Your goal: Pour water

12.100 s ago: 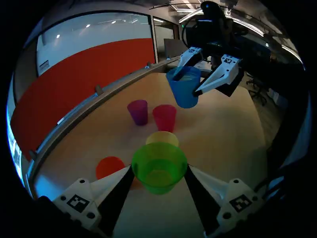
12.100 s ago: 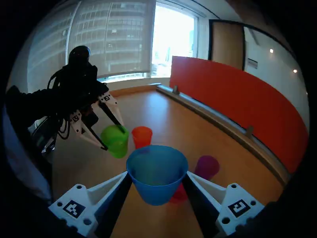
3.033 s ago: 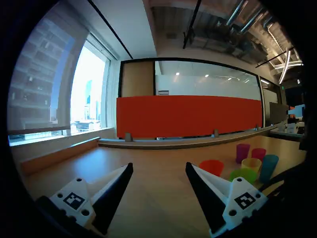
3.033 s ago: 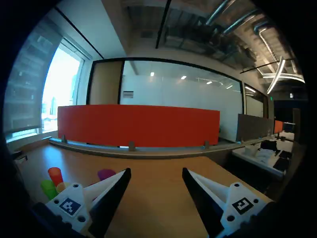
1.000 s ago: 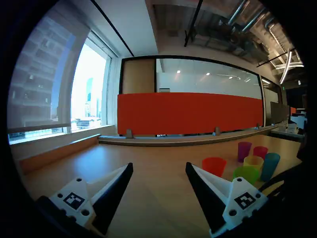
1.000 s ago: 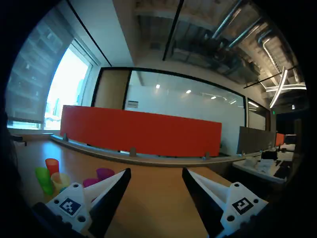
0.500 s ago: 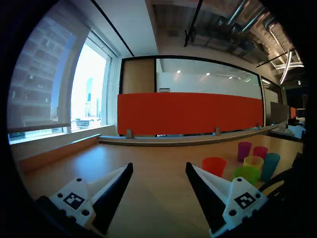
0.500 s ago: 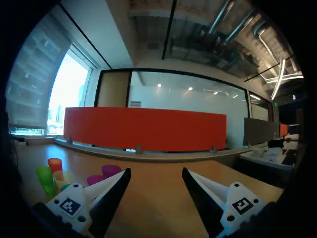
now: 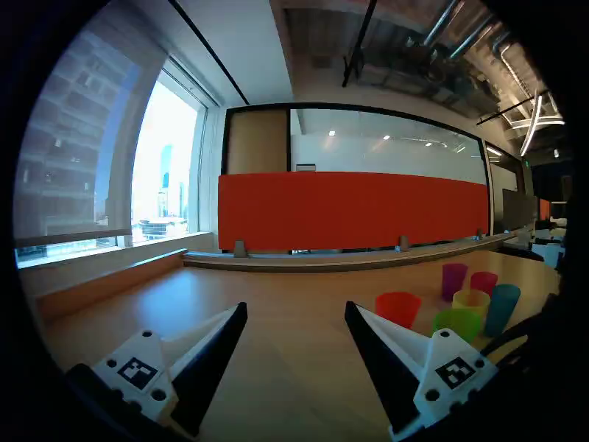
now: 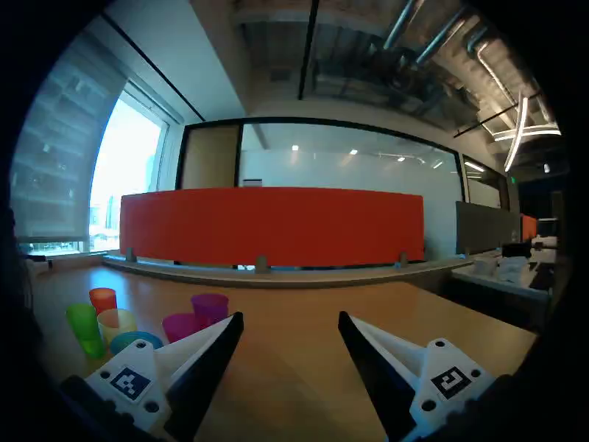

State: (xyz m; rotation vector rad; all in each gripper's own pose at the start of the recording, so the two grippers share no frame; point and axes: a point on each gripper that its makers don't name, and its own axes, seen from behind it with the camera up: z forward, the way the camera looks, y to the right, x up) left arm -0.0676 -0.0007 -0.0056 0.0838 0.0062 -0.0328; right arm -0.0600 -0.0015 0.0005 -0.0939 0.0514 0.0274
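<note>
On the table [image 9: 221, 287], six cups [image 9: 469, 300] cluster near the gaping left tool [image 9: 294, 304].

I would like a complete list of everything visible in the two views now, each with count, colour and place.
cups: six; orange cup, purple cup, pink cup, yellow cup, blue cup, green cup; clustered on the table
table: one, light wood, under the cups
partition: one, red-orange, behind the table
window: one, bright, left of the partition
left gripper: one, white and black, open, empty
right gripper: one, white and black, open, empty
</note>
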